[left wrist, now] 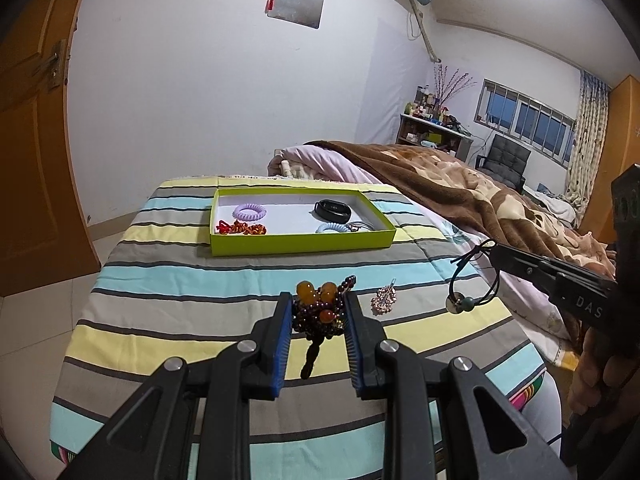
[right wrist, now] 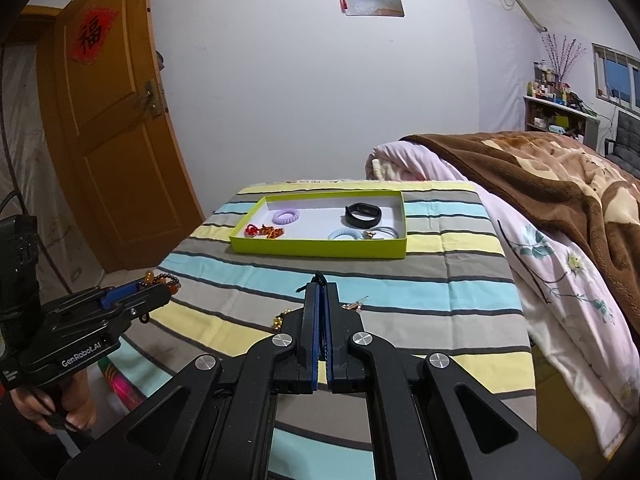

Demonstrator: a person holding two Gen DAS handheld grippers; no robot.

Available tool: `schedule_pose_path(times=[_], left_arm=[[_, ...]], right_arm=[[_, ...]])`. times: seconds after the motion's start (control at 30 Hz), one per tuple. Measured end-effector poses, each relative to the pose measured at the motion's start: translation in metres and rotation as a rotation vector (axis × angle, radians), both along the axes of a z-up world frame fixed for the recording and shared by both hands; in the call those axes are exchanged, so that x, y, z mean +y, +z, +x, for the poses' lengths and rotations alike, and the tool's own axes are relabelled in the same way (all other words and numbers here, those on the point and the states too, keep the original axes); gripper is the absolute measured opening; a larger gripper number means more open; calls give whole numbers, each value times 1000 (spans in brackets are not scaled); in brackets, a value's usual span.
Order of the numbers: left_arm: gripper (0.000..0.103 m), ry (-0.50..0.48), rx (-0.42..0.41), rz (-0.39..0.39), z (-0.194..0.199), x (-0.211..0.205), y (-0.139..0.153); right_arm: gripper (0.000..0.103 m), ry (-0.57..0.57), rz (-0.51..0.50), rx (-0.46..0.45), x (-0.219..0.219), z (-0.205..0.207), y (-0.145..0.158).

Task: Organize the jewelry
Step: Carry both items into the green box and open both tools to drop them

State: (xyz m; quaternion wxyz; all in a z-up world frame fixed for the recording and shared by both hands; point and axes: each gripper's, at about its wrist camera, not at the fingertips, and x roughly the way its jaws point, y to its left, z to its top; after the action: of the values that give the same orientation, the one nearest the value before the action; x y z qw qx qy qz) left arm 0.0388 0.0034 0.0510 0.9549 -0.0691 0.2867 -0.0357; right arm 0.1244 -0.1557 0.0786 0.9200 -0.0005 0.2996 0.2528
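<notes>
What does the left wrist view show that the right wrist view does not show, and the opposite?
Only the left wrist view shows the black cord necklace hanging whole from the right gripper, and the whole pink hair clip on the striped cloth.

Only the right wrist view shows the right gripper's jaws shut together and the red sign on the door.

Both show the green tray, the left gripper closed on the bead bracelet, and the black band.

Three coil hair ties (left wrist: pixel 249 212), one black band (left wrist: pixel 333 209), one green tray (left wrist: pixel 304 242), two hand-held grippers (left wrist: pixel 316 316).
</notes>
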Motion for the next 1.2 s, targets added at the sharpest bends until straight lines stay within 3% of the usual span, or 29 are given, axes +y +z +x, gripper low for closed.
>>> schedule_pose_path(times=[0.27,0.53,1.2], left_arm=[[26,16,9,5,7,1,-1],[26,42,25,15,43,13,-4],[26,39,35,74,172,37,-18]], right_arm=[[1,12,-1,4,6,5,-1],[1,34,-14,9,20,32,-3],[1,61,-61,34,65,159,-19]])
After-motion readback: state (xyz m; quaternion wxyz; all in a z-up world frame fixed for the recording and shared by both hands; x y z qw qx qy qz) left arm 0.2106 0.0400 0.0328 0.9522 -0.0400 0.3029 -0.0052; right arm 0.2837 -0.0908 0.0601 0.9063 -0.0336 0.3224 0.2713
